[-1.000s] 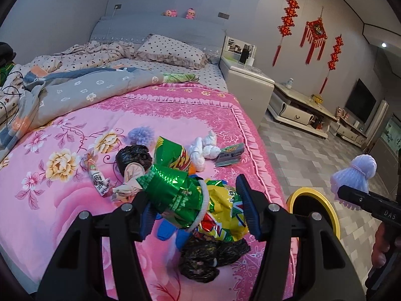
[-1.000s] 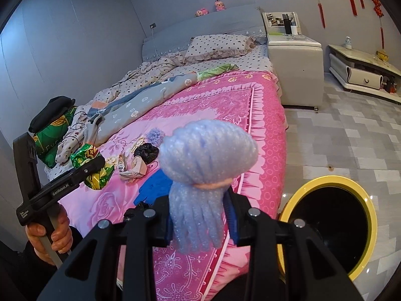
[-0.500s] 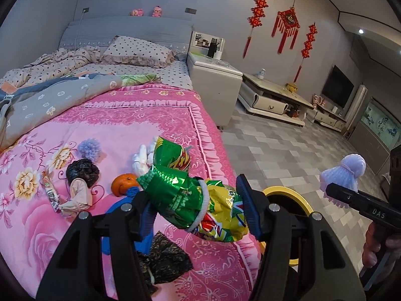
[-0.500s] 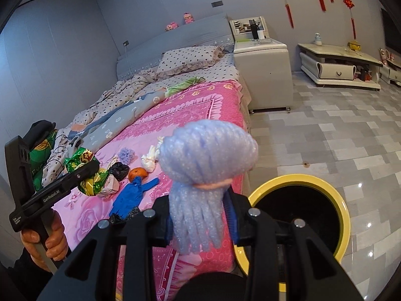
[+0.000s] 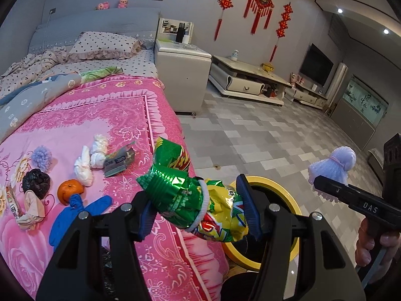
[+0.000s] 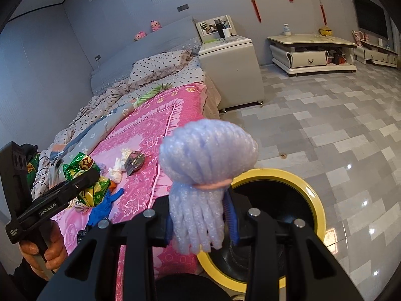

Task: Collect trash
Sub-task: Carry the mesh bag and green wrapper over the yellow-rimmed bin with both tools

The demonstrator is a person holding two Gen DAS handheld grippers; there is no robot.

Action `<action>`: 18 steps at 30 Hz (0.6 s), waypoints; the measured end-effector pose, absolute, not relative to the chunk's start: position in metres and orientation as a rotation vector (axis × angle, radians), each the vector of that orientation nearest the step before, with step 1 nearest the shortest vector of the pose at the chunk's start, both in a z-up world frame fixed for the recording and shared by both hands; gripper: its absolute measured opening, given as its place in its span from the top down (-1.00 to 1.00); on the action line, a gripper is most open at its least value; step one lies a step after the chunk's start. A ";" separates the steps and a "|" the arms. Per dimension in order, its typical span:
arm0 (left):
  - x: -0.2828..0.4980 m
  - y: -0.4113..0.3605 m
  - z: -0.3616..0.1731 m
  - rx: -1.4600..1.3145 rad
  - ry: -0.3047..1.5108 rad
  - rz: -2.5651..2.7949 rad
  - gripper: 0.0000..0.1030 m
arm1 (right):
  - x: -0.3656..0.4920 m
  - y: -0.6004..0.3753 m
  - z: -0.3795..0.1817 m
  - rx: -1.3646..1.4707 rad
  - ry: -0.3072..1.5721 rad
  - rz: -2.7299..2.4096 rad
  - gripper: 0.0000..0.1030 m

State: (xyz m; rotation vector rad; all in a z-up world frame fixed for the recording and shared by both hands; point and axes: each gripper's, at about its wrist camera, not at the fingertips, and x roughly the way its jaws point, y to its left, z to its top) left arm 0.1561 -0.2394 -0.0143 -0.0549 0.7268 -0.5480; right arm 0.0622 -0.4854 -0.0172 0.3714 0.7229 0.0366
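Pink bedspread (image 5: 82, 125) fills the left of the room, with a yellow-rimmed bin (image 6: 314, 200) on the tiled floor at its foot. Both loads look headed there: the left gripper (image 5: 196, 213) pinches one crumpled snack bag (image 5: 190, 200) over the bed's edge, at nine o'clock from the bin, and the right gripper (image 6: 200, 222) clamps one lilac foam net (image 6: 205, 173) over the rim. Left on the bed: one orange (image 5: 69, 190), one blue glove (image 5: 75, 213), two white wads (image 5: 91, 159), one foam puff (image 5: 42, 156).
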 end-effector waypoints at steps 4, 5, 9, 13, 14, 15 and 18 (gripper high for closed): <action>0.160 -0.265 -0.023 -0.033 0.751 -0.585 -0.09 | 0.064 -0.500 -0.027 0.393 0.735 0.007 0.40; 0.162 -0.271 -0.026 -0.031 0.758 -0.593 -0.09 | 0.065 -0.504 -0.029 0.398 0.737 -0.001 0.40; 0.169 -0.291 -0.041 -0.027 0.797 -0.625 -0.09 | 0.069 -0.518 -0.041 0.412 0.751 -0.034 0.40; 0.175 -0.314 -0.057 -0.006 0.827 -0.644 -0.09 | 0.072 -0.529 -0.058 0.436 0.777 -0.047 0.39; 0.179 -0.319 -0.063 -0.006 0.842 -0.649 -0.09 | 0.072 -0.531 -0.061 0.443 0.782 -0.049 0.39; 0.181 -0.322 -0.068 -0.009 0.855 -0.656 -0.09 | 0.073 -0.533 -0.064 0.448 0.789 -0.051 0.39; 0.187 -0.336 -0.082 -0.014 0.890 -0.675 -0.10 | 0.075 -0.538 -0.071 0.446 0.800 -0.066 0.39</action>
